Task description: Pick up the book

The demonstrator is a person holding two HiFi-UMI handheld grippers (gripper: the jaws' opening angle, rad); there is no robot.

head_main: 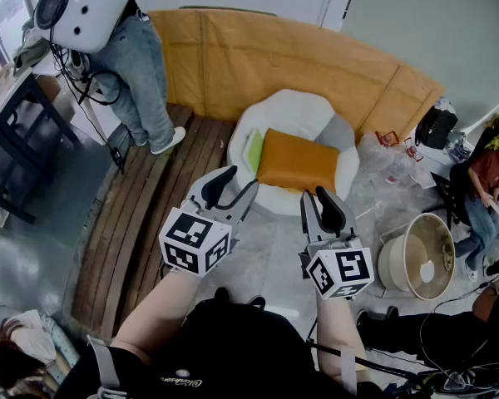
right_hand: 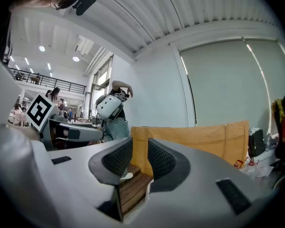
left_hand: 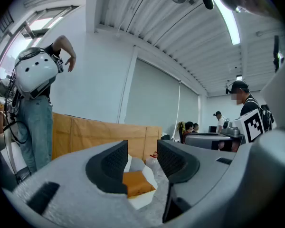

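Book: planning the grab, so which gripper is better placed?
Left. The open left gripper is nearer the green book on the seat's left side; the right gripper aims at floorboards.

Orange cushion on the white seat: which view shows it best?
Head view: the whole orange cushion lies in sight on the white seat. The left gripper view catches only part of it beyond its fingers; the right gripper view misses it.

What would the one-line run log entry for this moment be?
left gripper: open, empty | right gripper: open, empty | both level, not touching white seat
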